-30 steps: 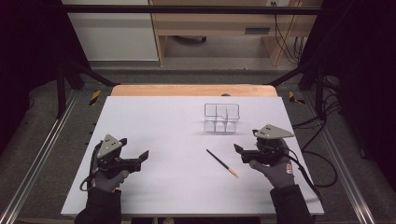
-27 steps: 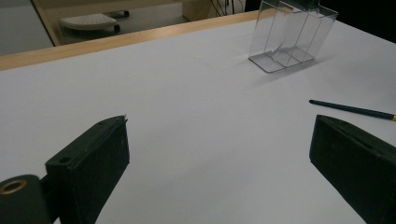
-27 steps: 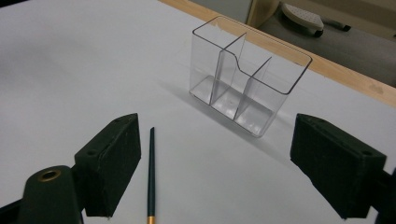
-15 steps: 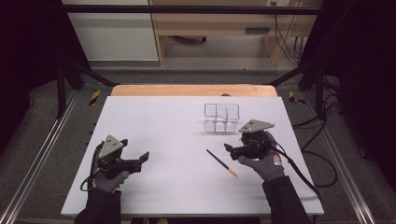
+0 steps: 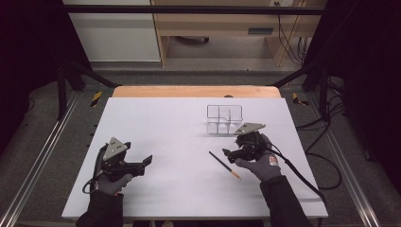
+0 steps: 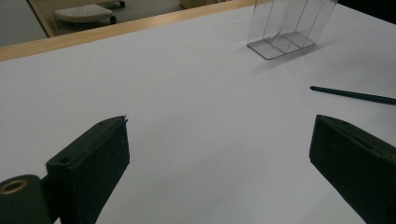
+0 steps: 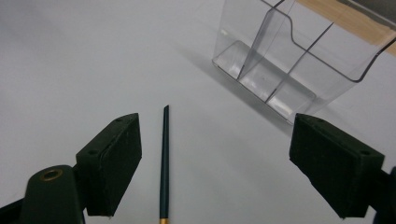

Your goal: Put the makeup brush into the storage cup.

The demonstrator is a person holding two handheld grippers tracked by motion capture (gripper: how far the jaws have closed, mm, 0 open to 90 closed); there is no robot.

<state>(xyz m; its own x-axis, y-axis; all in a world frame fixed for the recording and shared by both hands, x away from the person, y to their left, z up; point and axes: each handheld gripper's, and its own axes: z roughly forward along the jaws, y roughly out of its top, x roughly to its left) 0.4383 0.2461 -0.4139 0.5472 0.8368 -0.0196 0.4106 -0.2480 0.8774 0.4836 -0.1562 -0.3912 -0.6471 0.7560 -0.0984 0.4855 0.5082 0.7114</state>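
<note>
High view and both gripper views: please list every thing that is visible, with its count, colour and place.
pencil: one, dark green with an orange end, flat on the table, beside the right gripper.
clear organizer: one, transparent, with compartments, upright behind the pencil.
table: one, white top with a wooden far edge.
left gripper: one, black, open, low over the table's near left.
right gripper: one, black, open, above the pencil.

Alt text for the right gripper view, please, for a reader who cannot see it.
The right gripper is open, its two black fingers spread wide above a white table. A dark green pencil lies between them, close to the left one. A clear plastic divided organizer stands empty beyond.
</note>
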